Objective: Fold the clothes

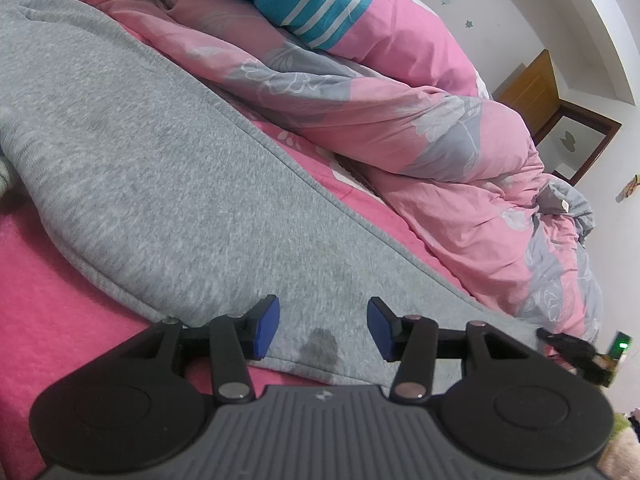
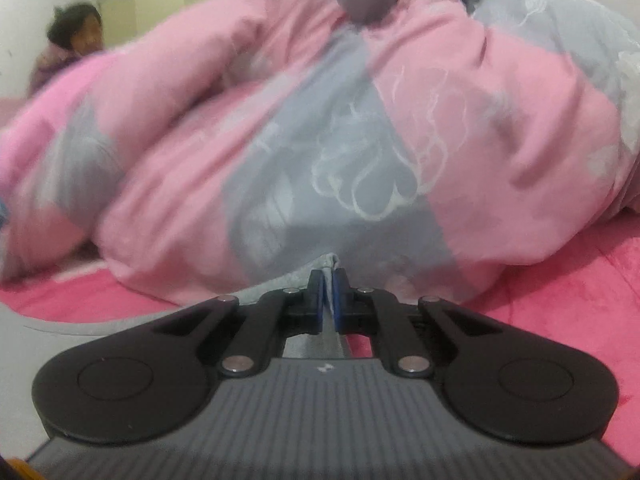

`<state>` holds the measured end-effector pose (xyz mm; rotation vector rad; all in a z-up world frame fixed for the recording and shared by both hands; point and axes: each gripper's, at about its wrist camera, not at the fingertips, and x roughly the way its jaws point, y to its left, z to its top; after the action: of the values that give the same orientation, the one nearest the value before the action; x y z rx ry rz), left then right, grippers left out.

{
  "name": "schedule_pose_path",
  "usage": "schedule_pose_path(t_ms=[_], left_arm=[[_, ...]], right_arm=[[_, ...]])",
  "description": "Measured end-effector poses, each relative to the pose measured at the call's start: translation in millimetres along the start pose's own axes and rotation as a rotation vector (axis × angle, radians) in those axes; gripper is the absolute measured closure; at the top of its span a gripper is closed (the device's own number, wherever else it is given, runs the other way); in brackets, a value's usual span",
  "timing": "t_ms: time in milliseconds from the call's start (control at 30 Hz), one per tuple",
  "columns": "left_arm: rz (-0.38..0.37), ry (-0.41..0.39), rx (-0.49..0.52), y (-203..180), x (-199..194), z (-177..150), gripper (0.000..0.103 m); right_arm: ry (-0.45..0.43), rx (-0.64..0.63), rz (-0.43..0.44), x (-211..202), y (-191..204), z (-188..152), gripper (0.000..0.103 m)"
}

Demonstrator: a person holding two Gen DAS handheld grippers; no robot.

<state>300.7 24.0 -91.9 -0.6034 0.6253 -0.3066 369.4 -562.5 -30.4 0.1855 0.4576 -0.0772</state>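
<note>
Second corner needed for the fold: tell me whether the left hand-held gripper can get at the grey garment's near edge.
Probably yes. The left hand-held gripper is open, its pads either side of the grey garment, whose near hem lies flat on the pink bedsheet with nothing over it.

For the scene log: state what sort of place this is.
Most likely a home bedroom: a gray garment lies on a bed's pink sheet, beside a bunched pink-and-gray quilt, with a wooden cabinet by the wall.

The right wrist view is blurred throughout. The grey garment point(image 1: 168, 168) is cut off at the left edge, its near hem hidden behind the left hand-held gripper point(image 1: 323, 328). The person point(image 2: 76, 32) is smeared beyond detail.
</note>
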Motion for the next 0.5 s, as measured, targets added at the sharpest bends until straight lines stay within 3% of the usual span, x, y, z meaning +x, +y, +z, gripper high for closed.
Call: schedule_pose_path(t_ms=[133, 200, 300, 333, 467, 500], left_arm=[[-0.002, 0.0, -0.001, 0, 0, 0, 0.053], [-0.003, 0.0, -0.002, 0, 0, 0, 0.053], [-0.003, 0.0, -0.002, 1, 0, 1, 0.053], [-0.002, 0.0, -0.001, 1, 0, 0, 0.053], [-0.001, 0.001, -0.001, 0, 0, 0, 0.053], [-0.001, 0.001, -0.002, 0, 0, 0, 0.053]], right_arm=[[0.091, 0.029, -0.121, 24, -10, -10, 0.091], [0.075, 0.054, -0.173, 16, -17, -7, 0.089], [-0.024, 0.155, -0.127, -20, -31, 1, 0.086], [-0.011, 0.149, -0.074, -29, -29, 3, 0.086], [0.146, 0.021, 0.127, -43, 0, -8, 0.09], [0.202, -0.02, 0.097, -40, 4, -16, 0.09]])
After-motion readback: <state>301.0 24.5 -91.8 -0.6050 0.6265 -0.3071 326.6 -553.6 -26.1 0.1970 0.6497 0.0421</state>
